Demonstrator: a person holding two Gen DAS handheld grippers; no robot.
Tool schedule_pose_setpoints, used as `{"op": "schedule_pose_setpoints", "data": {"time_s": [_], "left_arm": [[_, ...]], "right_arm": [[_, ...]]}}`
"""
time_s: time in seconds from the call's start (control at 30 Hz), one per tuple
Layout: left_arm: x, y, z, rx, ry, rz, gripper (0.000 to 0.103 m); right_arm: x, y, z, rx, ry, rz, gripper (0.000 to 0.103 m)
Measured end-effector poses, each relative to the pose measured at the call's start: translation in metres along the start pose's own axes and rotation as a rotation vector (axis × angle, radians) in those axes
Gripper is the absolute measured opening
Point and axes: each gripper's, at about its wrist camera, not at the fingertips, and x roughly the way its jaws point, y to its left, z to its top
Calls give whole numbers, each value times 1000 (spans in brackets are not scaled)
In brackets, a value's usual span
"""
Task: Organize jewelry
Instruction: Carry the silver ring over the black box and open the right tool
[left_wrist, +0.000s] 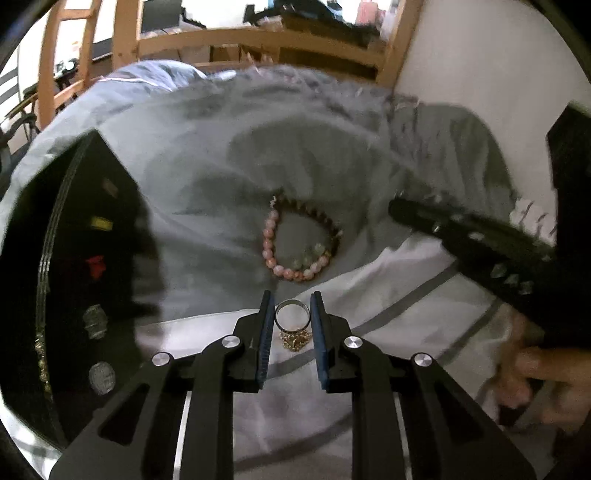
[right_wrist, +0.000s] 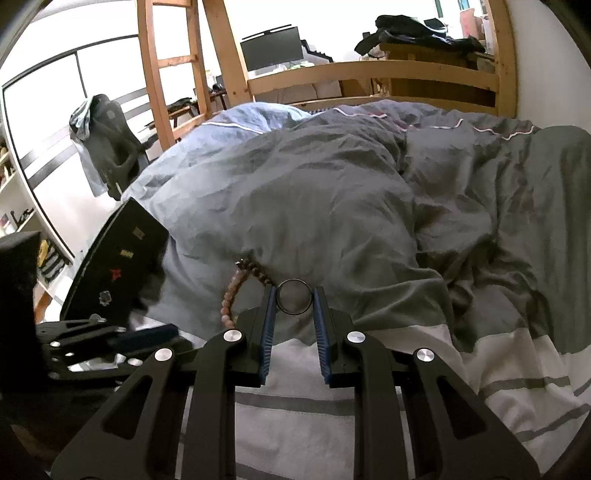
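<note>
Black two-finger grippers, blue ribbed fingers (left_wrist: 265, 339), round silver screws, slotted arms.

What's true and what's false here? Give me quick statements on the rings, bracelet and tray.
1. The left hand-held gripper holds a silver ring with a gold ornament. True.
2. The right hand-held gripper is empty. False: a dark ring sits between its pads.
3. The beaded bracelet lies on the grey duvet. True.
4. The bracelet is in the black tray. False: it lies on the bedding beside it.
</note>
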Motion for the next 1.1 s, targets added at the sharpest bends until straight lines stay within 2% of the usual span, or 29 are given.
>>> {"op": "schedule_pose_setpoints", "data": {"time_s": [0.23,0.5,0.6,0.8,0.9,0.97,1.1], "left_arm": [[-50,2,-7,-21,-109,30,19],[-95,12,-9,-60,-246,99,19],[-108,24,-9,-95,-290,143,19],[-127,57,-11,-199,-351,204,19],[-135,75,-12,-268,-375,214,19],[-137,88,-14,-324,-382,194,19],[-139,103,-18,-366,-380,220,19]], "right_arm": [[-15,5,0,-21,-69,13,21],[-30,19,1,-77,-140,37,21],[-36,32,2,-126,-175,61,21],[-36,66,1,-219,-184,104,21],[-34,86,0,-267,-182,139,21],[-34,98,-2,-297,-181,161,21],[-30,122,-2,-347,-180,216,21]]}}
